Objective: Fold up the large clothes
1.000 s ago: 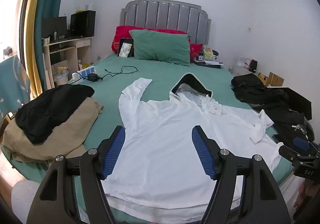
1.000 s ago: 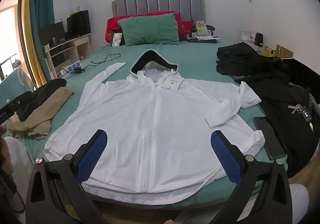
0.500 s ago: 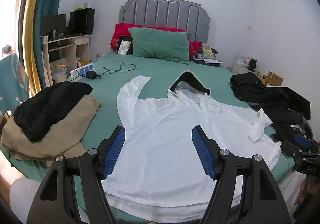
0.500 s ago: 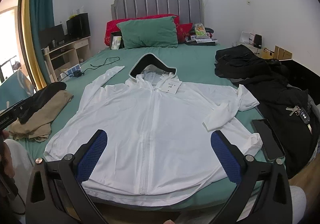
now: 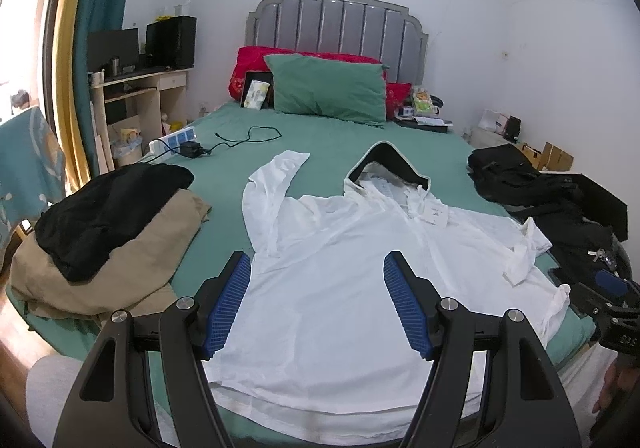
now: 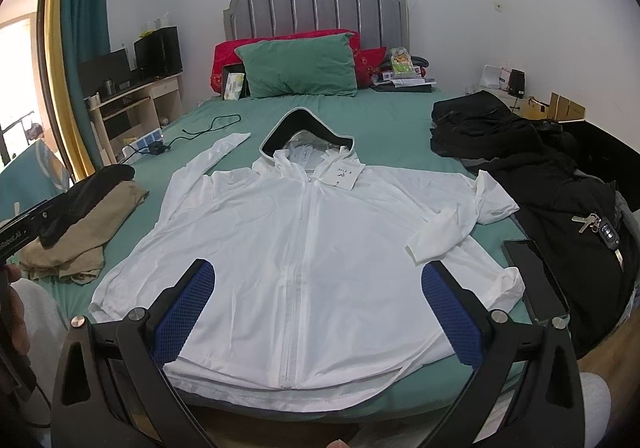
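Lying flat and face up on the green bed [image 6: 384, 127], the white hooded jacket [image 6: 304, 256] has its zip closed and its hem at the near edge, with no fold in the body yet; by my reading the folding has scarcely begun. Its sleeve on the left of the view runs straight up toward the hood [image 6: 306, 127], while the sleeve [image 6: 452, 228] on the right is already bent across the body, loosely and crookedly. Both sleeves, the sides and the final halving look like what remains.

At the far left a heap of tan and black clothes [image 5: 104, 232] sits on the bed's corner, with a desk [image 5: 136, 87] and teal curtain behind it. Next, the left gripper [image 5: 316, 304] hovers above the jacket's lower half, jaws spread wide and empty. Farther on, the right gripper [image 6: 316, 312] hangs over the hem, jaws likewise wide apart and holding nothing. A green pillow [image 6: 300, 65] and grey headboard [image 6: 316, 5] stand at the back. To the right lie black garments [image 6: 540, 175] with keys [image 6: 596, 226] on them and a phone [image 6: 534, 280] at the bed's edge.
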Demonstrator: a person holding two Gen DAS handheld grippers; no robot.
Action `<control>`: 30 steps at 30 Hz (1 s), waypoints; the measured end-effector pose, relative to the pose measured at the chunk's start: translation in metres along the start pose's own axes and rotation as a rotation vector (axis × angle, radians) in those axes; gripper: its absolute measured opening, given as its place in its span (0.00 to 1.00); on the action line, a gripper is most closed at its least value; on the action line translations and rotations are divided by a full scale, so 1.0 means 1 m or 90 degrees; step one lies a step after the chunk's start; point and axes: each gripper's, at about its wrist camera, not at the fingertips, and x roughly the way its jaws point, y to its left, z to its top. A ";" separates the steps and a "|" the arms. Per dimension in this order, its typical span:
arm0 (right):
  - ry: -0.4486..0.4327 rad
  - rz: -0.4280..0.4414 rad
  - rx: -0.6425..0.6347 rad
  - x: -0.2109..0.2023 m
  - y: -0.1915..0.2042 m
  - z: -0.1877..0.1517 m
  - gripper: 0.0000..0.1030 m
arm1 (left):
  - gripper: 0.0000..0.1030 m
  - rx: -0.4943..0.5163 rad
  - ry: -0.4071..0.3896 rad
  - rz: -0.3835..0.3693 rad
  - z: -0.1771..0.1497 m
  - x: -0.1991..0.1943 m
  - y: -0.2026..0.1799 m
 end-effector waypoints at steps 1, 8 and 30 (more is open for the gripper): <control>0.002 0.001 0.000 0.000 0.000 0.000 0.99 | 0.70 0.002 0.001 0.002 0.000 0.000 -0.001; 0.000 0.004 0.000 -0.002 0.003 0.000 0.99 | 0.70 0.008 0.001 0.011 0.000 -0.001 -0.004; 0.000 0.004 0.003 -0.003 0.001 0.002 0.99 | 0.70 0.006 -0.006 -0.014 0.000 -0.006 -0.009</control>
